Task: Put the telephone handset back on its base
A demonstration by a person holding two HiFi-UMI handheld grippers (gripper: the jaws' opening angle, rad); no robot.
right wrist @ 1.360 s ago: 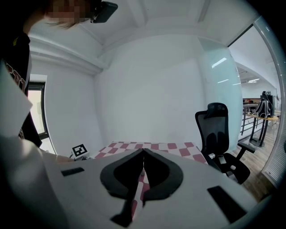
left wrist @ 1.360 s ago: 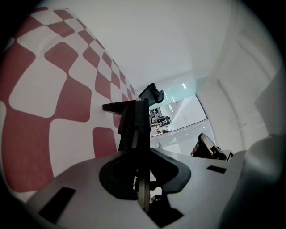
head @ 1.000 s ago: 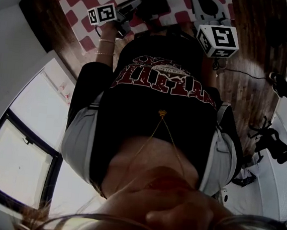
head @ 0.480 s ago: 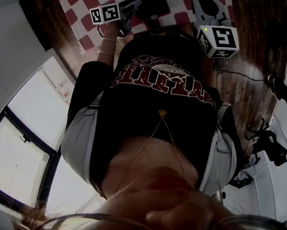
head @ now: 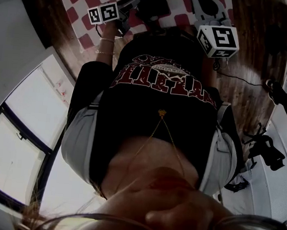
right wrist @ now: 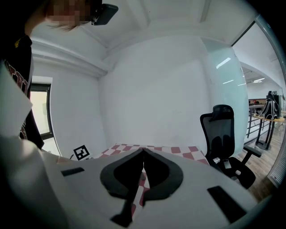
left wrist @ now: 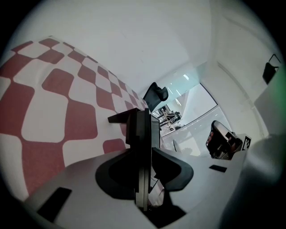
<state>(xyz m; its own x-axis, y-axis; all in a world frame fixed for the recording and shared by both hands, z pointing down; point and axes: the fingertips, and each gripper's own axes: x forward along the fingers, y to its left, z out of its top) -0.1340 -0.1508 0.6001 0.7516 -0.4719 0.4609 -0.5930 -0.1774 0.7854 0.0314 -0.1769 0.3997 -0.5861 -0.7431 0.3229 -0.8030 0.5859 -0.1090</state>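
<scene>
The left claw (head: 129, 7) is noted with jaws just opened and slack: the telephone handset (left wrist: 142, 129), judged to be the dark flat slab seen edge-on, is framed upright between them against the checkered cloth (left wrist: 44, 116), light being shown along its right side. The right claw (right wrist: 143, 151) is found clenched on nothing, to the right. The base cannot be singled out, so the release is read as a probable set-down, its seating left unconfirmed.

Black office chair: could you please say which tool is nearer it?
Right. The right tool is on the black office chair's side; the left tool, empty jaws just opening, is farther.
</scene>
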